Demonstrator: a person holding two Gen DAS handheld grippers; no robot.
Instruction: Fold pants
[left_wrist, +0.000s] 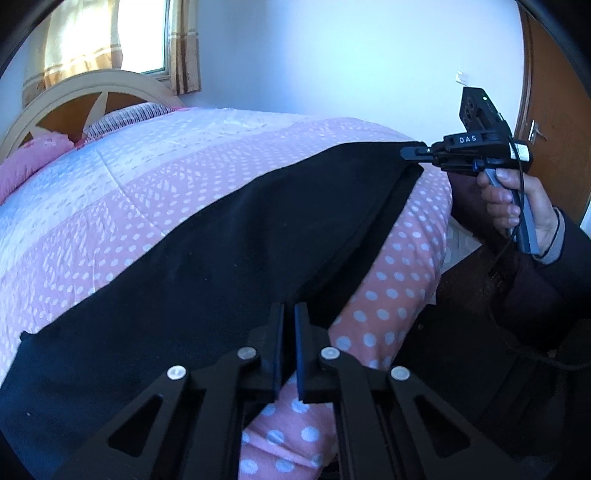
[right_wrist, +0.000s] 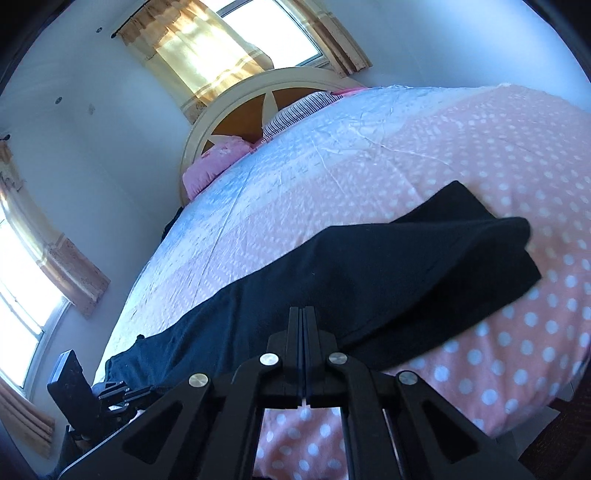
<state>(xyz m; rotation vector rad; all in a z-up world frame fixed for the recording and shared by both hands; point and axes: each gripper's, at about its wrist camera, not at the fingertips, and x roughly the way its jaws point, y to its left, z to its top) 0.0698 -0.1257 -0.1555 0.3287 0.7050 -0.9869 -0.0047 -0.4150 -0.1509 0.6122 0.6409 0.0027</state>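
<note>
Black pants (left_wrist: 221, 266) lie stretched along the near edge of a pink dotted quilt (left_wrist: 155, 192). At the bottom of the left wrist view, my left gripper (left_wrist: 289, 314) has its fingers nearly together, with dark cloth in the narrow gap at one end of the pants. My right gripper (left_wrist: 408, 151) pinches the other end at the upper right, held by a hand (left_wrist: 506, 199). In the right wrist view, the right gripper (right_wrist: 303, 312) is shut on the pants (right_wrist: 369, 277), whose far part lies doubled over. The left gripper (right_wrist: 118, 397) shows at the lower left.
The bed's round cream headboard (left_wrist: 92, 85) and pink pillows (left_wrist: 33, 155) are at the far end. Curtained windows (right_wrist: 229, 48) stand behind the bed and to its side. A wooden door (left_wrist: 554, 129) is on the right. The quilt drops off at the near edge (left_wrist: 399, 280).
</note>
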